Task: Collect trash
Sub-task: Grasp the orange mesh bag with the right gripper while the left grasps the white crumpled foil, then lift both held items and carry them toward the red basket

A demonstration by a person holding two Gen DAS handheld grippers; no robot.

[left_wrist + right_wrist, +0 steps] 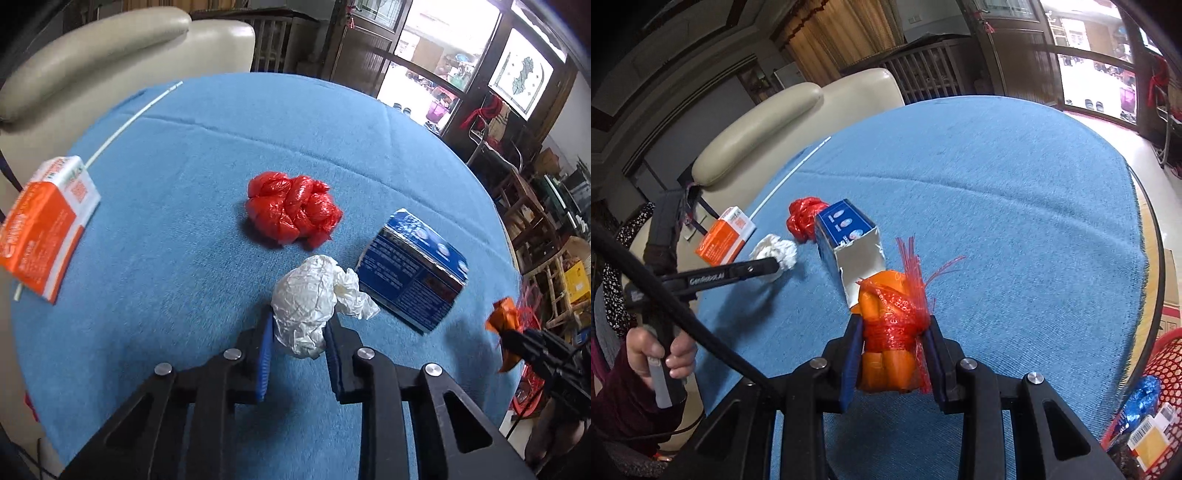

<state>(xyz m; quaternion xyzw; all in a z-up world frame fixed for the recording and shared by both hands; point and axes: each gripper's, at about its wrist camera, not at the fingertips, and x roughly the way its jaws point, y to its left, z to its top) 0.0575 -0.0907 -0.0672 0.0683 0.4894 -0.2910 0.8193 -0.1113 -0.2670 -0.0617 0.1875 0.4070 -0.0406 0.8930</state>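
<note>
We see the left tool [297,328] squeezing a white paper ball [314,299] on the blue bench [184,206]. The right tool [892,349] holds an orange bundle in red net [890,332] tight, just above the bench beside the blue box [849,240].

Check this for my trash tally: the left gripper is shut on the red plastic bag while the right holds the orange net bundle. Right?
Not quite. In the left wrist view the left gripper is shut on the white crumpled paper; the red plastic bag lies untouched behind it. The right gripper does hold the orange net bundle.

We log two wrist fisheyes, both angled steeply down, close over the blue table [221,147]; shared: blue box [413,269] at 3 o'clock left view, 11 o'clock right view.
</note>
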